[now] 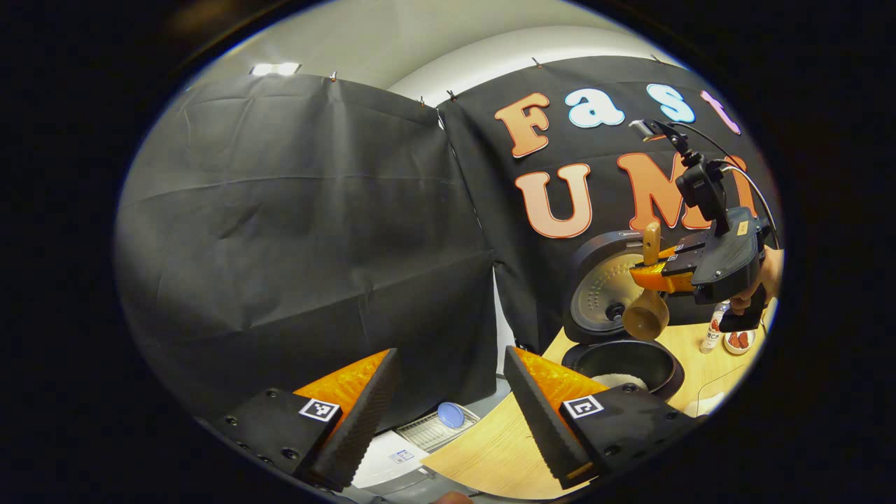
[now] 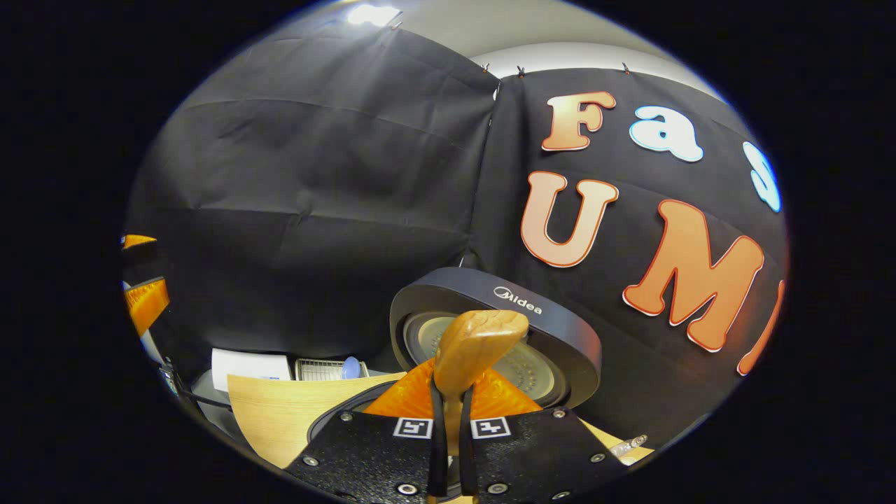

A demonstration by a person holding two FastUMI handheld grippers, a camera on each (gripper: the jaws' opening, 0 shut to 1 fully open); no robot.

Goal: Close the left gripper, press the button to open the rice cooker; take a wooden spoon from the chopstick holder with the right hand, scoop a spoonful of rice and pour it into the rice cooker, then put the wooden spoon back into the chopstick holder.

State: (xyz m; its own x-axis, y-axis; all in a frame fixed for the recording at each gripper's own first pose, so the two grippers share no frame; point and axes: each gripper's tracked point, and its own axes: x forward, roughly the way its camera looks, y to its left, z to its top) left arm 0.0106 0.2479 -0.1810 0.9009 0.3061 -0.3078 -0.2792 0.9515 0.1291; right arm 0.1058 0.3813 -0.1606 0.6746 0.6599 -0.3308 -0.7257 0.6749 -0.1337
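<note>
Pale wooden spoon, round cup-shaped bowl, above open rice cooker

Big black cloth hangs as the booth wall across the middle of both views, wrinkled and pinned at the top. Above it sits a pale ceiling with a bright lamp at the upper left. A light wooden table fills the bottom.
</note>
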